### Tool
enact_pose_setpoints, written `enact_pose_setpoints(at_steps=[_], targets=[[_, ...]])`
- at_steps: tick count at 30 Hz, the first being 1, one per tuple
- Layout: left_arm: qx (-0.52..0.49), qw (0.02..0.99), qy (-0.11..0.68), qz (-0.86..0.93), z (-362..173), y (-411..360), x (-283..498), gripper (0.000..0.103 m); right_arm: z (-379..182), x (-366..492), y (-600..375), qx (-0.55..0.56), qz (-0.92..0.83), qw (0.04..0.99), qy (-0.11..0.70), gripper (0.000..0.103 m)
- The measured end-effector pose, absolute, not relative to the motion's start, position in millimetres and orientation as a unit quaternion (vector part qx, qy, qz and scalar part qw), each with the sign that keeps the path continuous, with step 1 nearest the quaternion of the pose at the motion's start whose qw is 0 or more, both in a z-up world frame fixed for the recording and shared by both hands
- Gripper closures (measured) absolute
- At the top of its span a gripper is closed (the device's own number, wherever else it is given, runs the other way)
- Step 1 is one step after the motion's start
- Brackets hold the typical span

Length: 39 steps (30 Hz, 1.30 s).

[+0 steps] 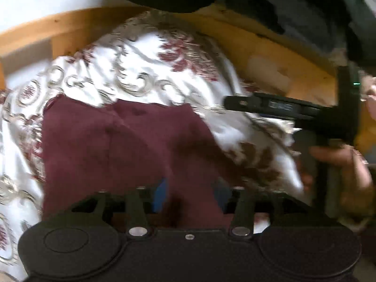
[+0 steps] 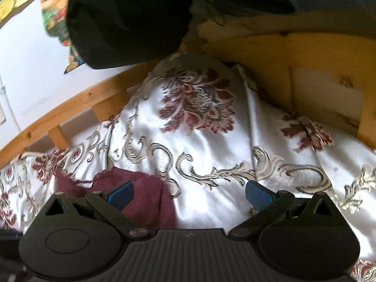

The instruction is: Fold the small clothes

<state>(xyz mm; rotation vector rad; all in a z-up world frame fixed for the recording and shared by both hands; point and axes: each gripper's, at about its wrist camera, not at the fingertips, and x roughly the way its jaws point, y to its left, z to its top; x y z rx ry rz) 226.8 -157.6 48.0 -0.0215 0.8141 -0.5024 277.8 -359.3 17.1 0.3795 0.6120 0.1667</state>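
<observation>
The maroon garment point(image 1: 122, 150) was spread on the patterned bedspread point(image 1: 131, 70), directly ahead of the left gripper point(image 1: 188, 195) and reaching back under it. Cloth was seen to cover the space between that gripper's blue pads, so whether it was clamped on the garment could not be told. In the right wrist view, an edge of the maroon garment point(image 2: 145, 199) lay just ahead of the left-hand blue finger point(image 2: 121, 193) of the right gripper point(image 2: 188, 196). That gripper was spread wide and held nothing; bare bedspread point(image 2: 211, 117) lay between its fingers. The step in hand was judged to be an early fold or flattening. The next move was judged to call for the right gripper to be shifted leftward onto the garment's edge. A wooden bed frame point(image 2: 317, 51) and dark clothing point(image 2: 122, 23) stood beyond.
</observation>
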Motion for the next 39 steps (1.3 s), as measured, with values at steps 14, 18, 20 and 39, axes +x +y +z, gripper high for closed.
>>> enact_pose_setpoints(at_steps=[14,18,20,39], targets=[[0.062,0.931,0.318,-0.169,67,-117,138,0.001,5,278,-314,0.241,0.248,0.884,0.315,0.000],[0.136,0.922,0.325,-0.161,51,-123,128,0.001,-9,281,-289,0.288,0.318,0.830,0.356,0.000],[0.181,0.917,0.320,-0.155,46,-129,124,0.001,-17,283,-280,0.297,0.329,0.813,0.379,0.000],[0.177,0.918,0.343,-0.092,33,-89,136,0.016,-35,297,-257,0.288,0.268,0.837,0.381,0.025]])
